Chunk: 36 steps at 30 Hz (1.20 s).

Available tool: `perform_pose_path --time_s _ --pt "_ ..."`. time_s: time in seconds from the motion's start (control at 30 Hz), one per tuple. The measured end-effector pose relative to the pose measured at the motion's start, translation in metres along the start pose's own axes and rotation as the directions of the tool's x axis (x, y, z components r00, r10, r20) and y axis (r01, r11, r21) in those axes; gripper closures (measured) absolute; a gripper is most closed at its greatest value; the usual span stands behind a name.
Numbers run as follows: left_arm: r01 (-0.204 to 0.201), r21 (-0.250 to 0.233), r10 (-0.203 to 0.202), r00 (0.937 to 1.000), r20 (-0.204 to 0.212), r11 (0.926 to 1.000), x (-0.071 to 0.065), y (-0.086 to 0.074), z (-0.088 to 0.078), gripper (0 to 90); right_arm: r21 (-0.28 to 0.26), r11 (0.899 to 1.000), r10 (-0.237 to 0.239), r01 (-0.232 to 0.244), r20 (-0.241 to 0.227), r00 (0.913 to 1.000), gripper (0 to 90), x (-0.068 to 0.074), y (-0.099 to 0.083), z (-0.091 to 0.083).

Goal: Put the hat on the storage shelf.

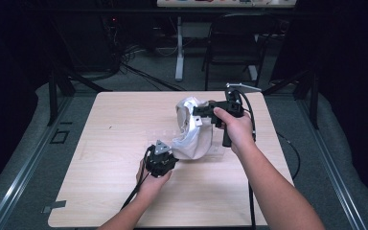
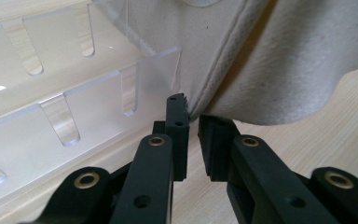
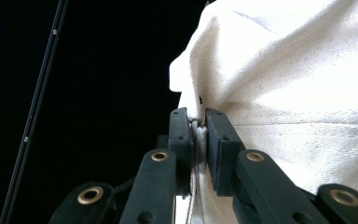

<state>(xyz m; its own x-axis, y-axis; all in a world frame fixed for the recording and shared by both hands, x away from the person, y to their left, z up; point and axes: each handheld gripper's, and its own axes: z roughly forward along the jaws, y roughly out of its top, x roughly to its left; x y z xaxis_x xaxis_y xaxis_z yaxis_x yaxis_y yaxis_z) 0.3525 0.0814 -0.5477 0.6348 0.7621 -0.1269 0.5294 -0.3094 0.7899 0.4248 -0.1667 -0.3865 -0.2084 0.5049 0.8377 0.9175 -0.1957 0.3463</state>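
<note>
- Presently, the right gripper [image 3: 196, 126] has its jaws pressed together on a stitched edge of the white cloth bag [image 3: 289, 88]; a thin fold of fabric is pinched between the pads, with almost no gap.
- Right hand [image 1: 237, 128]: raised above the far right part of the table, fingers wrapped round the grip, forearm coming in from the lower right. The right gripper [image 1: 206, 111] points left into the upper rim of the bag [image 1: 191, 129].
- Left gripper [image 2: 191, 119]: jaws stand a narrow gap apart. The bag's hem [image 2: 223, 79] hangs just above and between the tips; whether the pads touch it cannot be told, and nothing is seen clamped.
- Left hand [image 1: 151, 179]: low over the table near its middle, palm under the tool, forearm coming in from the bottom edge. The left gripper [image 1: 170, 154], with its grey three-cornered plate, points up and right at the bag's lower edge.
- Bag position: held up off the table at its top, its lower part sagging toward the wood between the two tools.
- Clear plastic rack [image 2: 65, 107]: slotted walls, lying on the wooden table [image 1: 100, 143] just beside the left jaws, partly under the bag.
- Surroundings: a black chair [image 1: 235, 43] and a white table leg [image 1: 179, 48] stand beyond the far edge.
</note>
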Motion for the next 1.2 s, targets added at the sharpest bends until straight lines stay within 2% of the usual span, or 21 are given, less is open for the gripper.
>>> perform_pose_path --time_s 0.3,0.57,0.8,0.97,1.1,1.2 --pt "-0.013 -0.039 0.013 0.9998 0.014 0.9992 -0.003 0.001 -0.008 69.6 -0.011 1.0 -0.011 0.011 0.009 0.9999 81.2 0.001 -0.001 -0.002" --pt "-0.037 -0.042 0.039 0.9987 0.032 0.9984 -0.005 0.002 -0.019 65.2 -0.022 0.999 -0.023 0.023 0.018 0.9996 75.8 0.002 -0.003 -0.01" --pt "-0.049 -0.048 0.051 0.9977 0.044 0.9976 -0.002 0.001 -0.034 62.4 -0.051 0.997 -0.061 0.062 0.024 0.9979 67.2 0.005 -0.006 -0.017" --pt "-0.06 -0.054 0.062 0.9972 0.041 0.9968 0.003 -0.002 -0.047 60.4 -0.064 0.992 -0.107 0.11 0.05 0.993 62.4 0.006 -0.008 -0.027" --pt "-0.052 -0.065 0.055 0.9975 0.045 0.9965 0.008 -0.006 -0.056 59.6 -0.081 0.988 -0.127 0.132 0.059 0.9901 59.9 0.007 -0.012 -0.035" --pt "-0.057 -0.066 0.06 0.9972 0.043 0.9962 0.012 -0.01 -0.063 58.8 -0.088 0.983 -0.152 0.159 0.083 0.9849 59.2 0.008 -0.014 -0.04"
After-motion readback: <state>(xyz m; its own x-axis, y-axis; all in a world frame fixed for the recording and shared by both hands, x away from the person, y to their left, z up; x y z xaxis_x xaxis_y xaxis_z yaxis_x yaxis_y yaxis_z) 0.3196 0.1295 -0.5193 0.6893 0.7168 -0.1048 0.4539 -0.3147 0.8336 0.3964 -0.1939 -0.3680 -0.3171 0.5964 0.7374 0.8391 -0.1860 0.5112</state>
